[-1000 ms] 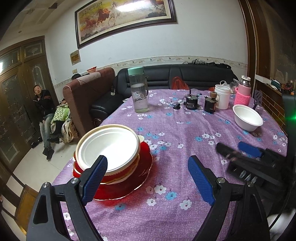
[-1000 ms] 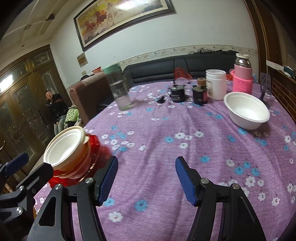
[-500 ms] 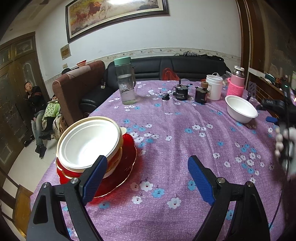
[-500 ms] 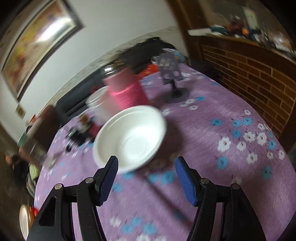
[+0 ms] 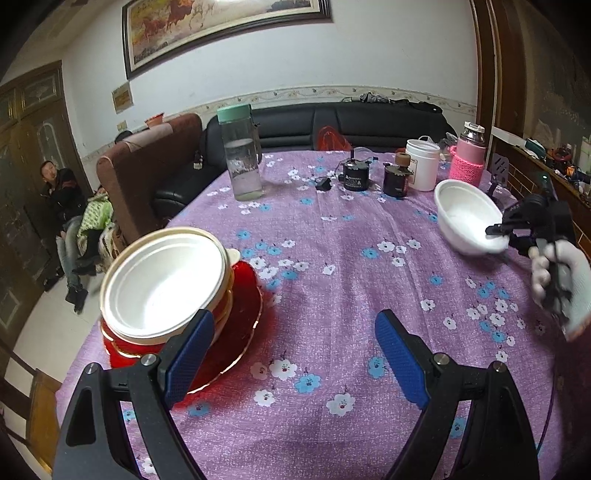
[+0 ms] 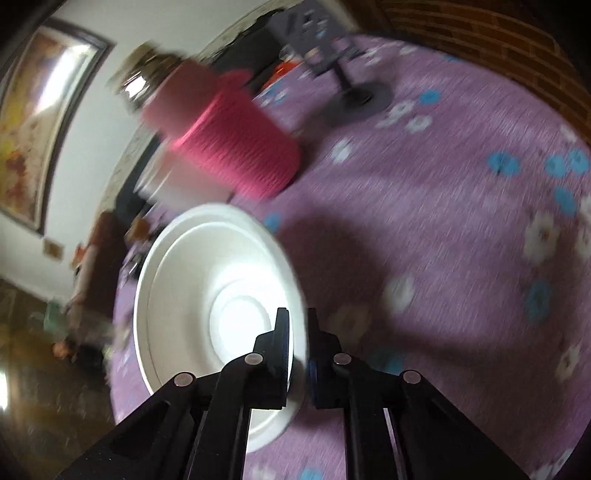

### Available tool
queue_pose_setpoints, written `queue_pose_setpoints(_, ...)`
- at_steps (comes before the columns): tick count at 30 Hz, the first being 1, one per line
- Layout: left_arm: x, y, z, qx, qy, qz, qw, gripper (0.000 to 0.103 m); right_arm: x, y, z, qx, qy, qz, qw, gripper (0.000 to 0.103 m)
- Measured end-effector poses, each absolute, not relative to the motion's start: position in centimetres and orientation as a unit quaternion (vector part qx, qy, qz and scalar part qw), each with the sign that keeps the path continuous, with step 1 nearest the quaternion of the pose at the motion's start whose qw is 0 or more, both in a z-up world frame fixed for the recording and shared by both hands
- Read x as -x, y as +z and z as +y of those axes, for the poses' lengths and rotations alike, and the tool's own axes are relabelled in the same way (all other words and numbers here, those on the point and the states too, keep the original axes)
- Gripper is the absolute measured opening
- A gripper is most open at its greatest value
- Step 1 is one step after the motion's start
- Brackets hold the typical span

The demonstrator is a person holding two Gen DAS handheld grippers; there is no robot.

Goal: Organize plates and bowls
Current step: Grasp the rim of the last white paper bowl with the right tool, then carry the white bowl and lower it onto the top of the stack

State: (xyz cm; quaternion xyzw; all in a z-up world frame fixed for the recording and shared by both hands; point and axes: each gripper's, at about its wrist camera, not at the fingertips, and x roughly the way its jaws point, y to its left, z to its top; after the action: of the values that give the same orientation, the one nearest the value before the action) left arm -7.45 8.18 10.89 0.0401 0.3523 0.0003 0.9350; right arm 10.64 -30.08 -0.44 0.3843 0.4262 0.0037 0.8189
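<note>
Right wrist view shows the right gripper (image 6: 295, 332) fingers clenched on the white bowl (image 6: 207, 295) rim, likely to carry it to the stack (image 5: 166, 288) at the bench's near left, where the left gripper (image 5: 291, 354) waits released.

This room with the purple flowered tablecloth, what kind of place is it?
Most likely a family living and dining room in a home. A black sofa stands behind the table, a framed horse painting hangs on the wall, and stacked bowls sit on the cloth.
</note>
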Motion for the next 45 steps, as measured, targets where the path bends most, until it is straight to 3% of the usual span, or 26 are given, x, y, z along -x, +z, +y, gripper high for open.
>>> queue_pose_setpoints(8,5.4,10.0,7.2,0.007,-0.049,0.396,0.917,0.088,-4.6,-0.8,-22.8,-0.289,0.115,0.509,0.803,0.010)
queue_pose_setpoints(10,4.4,9.8,6.3,0.011,-0.065,0.403,0.913,0.088,-3.8,-0.6,-21.7,-0.248,0.100,0.491,0.829,0.011)
queue_pose_setpoints(14,1.7,8.5,4.8,0.033,-0.085,0.437,0.895,0.088,-2.7,-0.2,-21.1,-0.228,0.078,0.440,0.865,0.025)
queue_pose_setpoints(16,0.3,7.8,4.3,0.044,-0.084,0.446,0.890,0.088,-2.5,0.2,-21.0,-0.216,0.079,0.432,0.872,0.026)
queue_pose_setpoints(20,-2.0,6.2,2.8,0.053,-0.086,0.470,0.877,0.070,-2.2,0.3,-21.2,-0.212,0.083,0.428,0.874,0.026)
queue_pose_setpoints(28,-3.2,3.8,-1.2,0.022,-0.110,0.491,0.864,0.069,-2.4,-0.4,-19.8,-0.185,0.088,0.451,0.869,0.023)
queue_pose_setpoints(29,-3.3,3.4,-1.5,0.020,-0.118,0.497,0.859,0.057,-2.3,-0.3,-19.5,-0.179,0.090,0.448,0.871,0.014)
queue_pose_setpoints(30,-3.4,3.0,-1.8,0.018,-0.125,0.505,0.854,0.044,-2.3,-0.3,-19.3,-0.173,0.090,0.445,0.874,0.014)
queue_pose_setpoints(31,-3.4,2.9,-1.8,0.014,-0.127,0.513,0.849,0.021,-2.2,-0.2,-19.1,-0.170,0.092,0.441,0.877,0.011)
queue_pose_setpoints(32,-3.4,2.8,-1.6,0.011,-0.118,0.515,0.849,0.015,-2.1,-0.1,-18.8,-0.160,0.083,0.436,0.882,0.009)
queue_pose_setpoints(40,0.2,7.1,3.3,0.016,-0.072,0.469,0.880,0.012,-0.7,2.8,-14.6,-0.135,0.140,0.382,0.903,0.009)
queue_pose_setpoints(45,2.8,12.4,10.3,0.013,-0.002,0.409,0.913,0.017,-1.0,7.7,-7.2,-0.120,0.204,0.356,0.904,0.010)
